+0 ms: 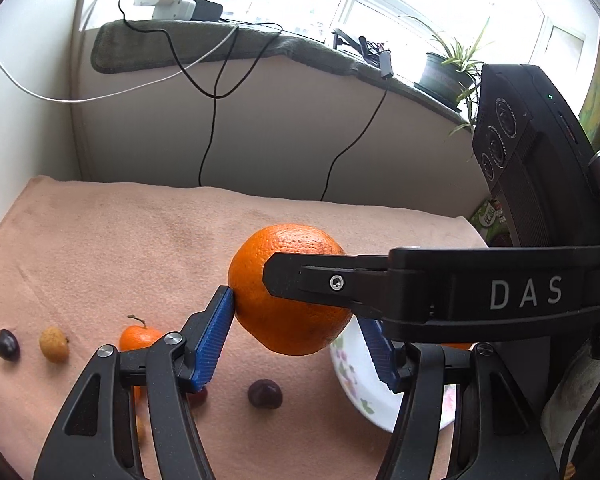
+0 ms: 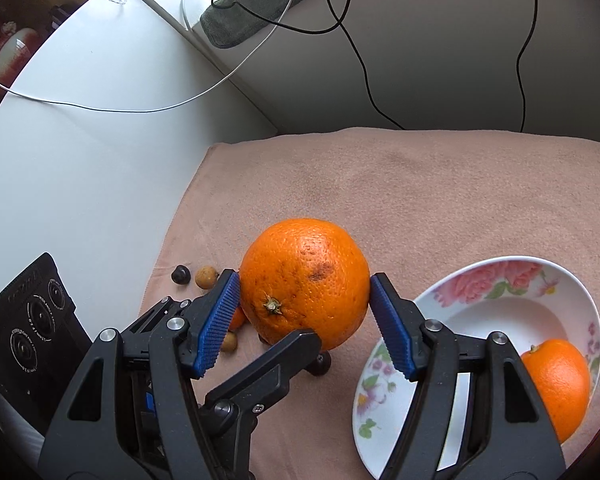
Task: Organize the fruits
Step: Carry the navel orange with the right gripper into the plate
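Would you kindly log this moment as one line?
large orange aloft, both grippers' jaws on it | second orange in floral bowl | small fruits on cloth

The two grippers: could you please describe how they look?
Both grippers, left and right, share one design: matte black angular linkage arms with silver pivot bolts, ending in blue ribbed pads. The right one's body carries white "DAS" lettering and a black module with three round lenses.

A home, by the look of it: a window sill (image 1: 228,46) padded with grey carpet carries a potted spider plant (image 1: 446,66) and chargers with trailing cables (image 1: 210,92), well beyond the gripper. Below it, a peach towel (image 2: 420,184) covers the worktop, and a floral china bowl (image 2: 500,280) sits there.
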### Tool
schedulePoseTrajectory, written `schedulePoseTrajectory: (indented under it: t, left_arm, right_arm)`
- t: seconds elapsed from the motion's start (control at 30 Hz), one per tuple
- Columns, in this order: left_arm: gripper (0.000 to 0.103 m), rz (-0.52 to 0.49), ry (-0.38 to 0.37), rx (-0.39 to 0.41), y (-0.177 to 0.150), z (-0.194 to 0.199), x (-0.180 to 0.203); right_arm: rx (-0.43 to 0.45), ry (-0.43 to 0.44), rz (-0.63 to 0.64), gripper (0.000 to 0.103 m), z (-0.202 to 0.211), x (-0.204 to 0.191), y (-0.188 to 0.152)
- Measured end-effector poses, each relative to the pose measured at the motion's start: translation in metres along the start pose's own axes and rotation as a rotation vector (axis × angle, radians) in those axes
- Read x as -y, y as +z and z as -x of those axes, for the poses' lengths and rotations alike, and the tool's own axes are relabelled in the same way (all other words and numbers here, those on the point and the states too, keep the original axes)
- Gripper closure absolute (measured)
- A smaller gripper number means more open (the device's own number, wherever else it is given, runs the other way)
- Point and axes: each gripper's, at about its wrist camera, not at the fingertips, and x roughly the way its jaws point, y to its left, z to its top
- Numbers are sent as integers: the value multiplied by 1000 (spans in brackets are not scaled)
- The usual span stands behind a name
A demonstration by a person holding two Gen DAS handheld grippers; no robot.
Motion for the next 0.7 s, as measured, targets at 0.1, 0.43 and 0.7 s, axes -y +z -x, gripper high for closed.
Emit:
schedulePoseTrajectory:
  t: [0.1, 0.43, 0.7]
  left_arm:
    - [41, -11, -16, -8, -3, -3, 11]
    - [41, -21, -62, -33, -20, 0, 36]
    - [41, -43, -108, -48, -34, 6, 55]
  right_arm:
    - [1, -9, -8, 33, 8, 8, -6]
    - [-7, -27, -9, 33, 24, 26, -23]
    - [-15, -58, -5, 33, 28, 38, -31]
